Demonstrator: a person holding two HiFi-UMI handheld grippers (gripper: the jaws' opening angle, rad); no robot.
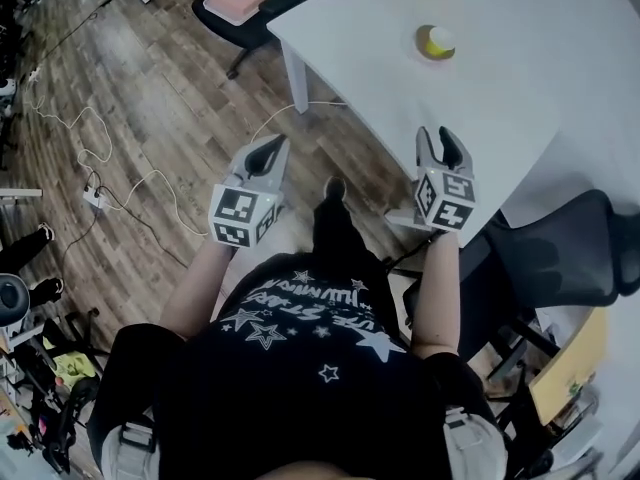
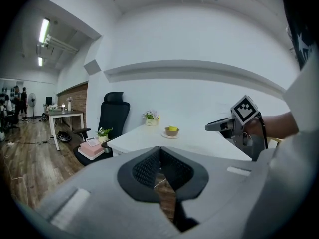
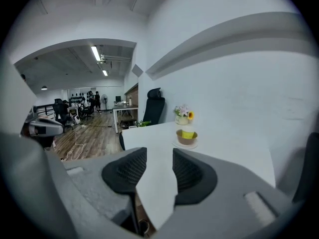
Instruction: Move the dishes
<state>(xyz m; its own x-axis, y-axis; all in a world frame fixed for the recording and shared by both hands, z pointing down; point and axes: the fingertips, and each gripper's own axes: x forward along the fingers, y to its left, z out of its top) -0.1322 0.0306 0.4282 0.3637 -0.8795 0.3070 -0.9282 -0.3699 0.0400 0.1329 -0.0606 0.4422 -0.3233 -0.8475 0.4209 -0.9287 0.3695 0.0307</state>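
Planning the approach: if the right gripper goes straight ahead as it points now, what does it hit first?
Probably the small brown bowl with yellow contents, just right of where the open right gripper points. Only bare white table lies before it; height is unclear, so it could pass above.

A black T-shirt [image 1: 300,368], seemingly short-sleeved, is printed with white stars and lettering. Left gripper [image 1: 268,151] and right gripper [image 1: 438,138] are shelled grey, with black ribbed pads [image 2: 144,169]; marker cubes [image 1: 240,216] are mounted behind the fingers [image 1: 258,163].
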